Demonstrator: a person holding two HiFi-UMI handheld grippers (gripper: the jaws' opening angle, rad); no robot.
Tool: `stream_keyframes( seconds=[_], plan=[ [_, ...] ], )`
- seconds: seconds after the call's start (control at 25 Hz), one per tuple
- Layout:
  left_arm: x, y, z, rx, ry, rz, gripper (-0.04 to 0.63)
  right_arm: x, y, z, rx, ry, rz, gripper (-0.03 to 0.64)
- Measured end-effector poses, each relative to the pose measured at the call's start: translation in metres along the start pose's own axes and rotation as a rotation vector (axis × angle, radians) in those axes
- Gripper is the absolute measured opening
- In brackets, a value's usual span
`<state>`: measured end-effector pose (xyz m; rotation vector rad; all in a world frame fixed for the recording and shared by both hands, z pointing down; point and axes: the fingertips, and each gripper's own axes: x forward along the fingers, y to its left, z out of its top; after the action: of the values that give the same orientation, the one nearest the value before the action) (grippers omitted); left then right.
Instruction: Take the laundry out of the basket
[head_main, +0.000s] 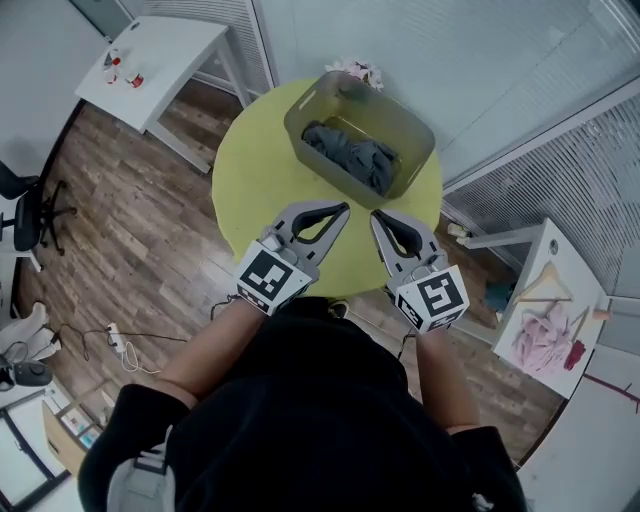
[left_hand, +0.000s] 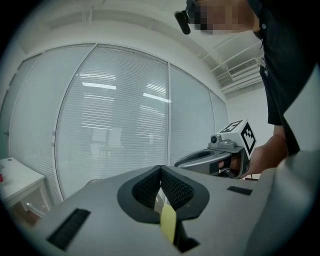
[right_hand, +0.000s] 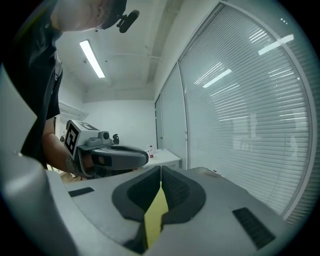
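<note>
An olive-grey basket (head_main: 305, 110) stands at the far side of a round yellow-green table (head_main: 255, 175), with dark grey laundry (head_main: 355, 155) bundled inside it. My left gripper (head_main: 343, 208) hovers over the table's near part, short of the basket, jaws shut with nothing between them. To its right my right gripper (head_main: 377, 216) is at the same distance, also shut and empty. In the left gripper view the jaws (left_hand: 161, 169) meet at the tips, and the right gripper (left_hand: 220, 157) shows beside them. In the right gripper view the jaws (right_hand: 160, 169) meet too, beside the left gripper (right_hand: 107, 156).
A white table (head_main: 160, 60) with small bottles stands at the back left. Another white table (head_main: 555, 300) at the right holds pink clothing and a hanger. Glass walls with blinds run behind the round table. An office chair (head_main: 25, 215) is at the left.
</note>
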<state>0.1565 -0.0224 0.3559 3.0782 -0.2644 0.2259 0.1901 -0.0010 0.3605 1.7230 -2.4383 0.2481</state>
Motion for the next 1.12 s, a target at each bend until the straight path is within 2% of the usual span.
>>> stream_keyframes(
  seconds=[0.2,0.48,0.8,1.12],
  plan=[
    [0.024,0.041,-0.016,-0.019,0.002,-0.022,0.011,0.045,-0.027,-0.012,-0.018,0.093,0.005,0.023],
    [0.047,0.096,-0.038,-0.042,0.003,-0.008,0.011,0.104,-0.065,-0.032,-0.047,0.238,0.012,0.025],
    [0.07,0.143,-0.064,-0.08,0.002,0.108,0.011,0.162,-0.114,-0.094,-0.116,0.471,0.12,0.038],
    [0.102,0.168,-0.072,-0.067,0.002,0.183,0.011,0.212,-0.141,-0.157,-0.169,0.655,0.246,0.092]
  ],
)
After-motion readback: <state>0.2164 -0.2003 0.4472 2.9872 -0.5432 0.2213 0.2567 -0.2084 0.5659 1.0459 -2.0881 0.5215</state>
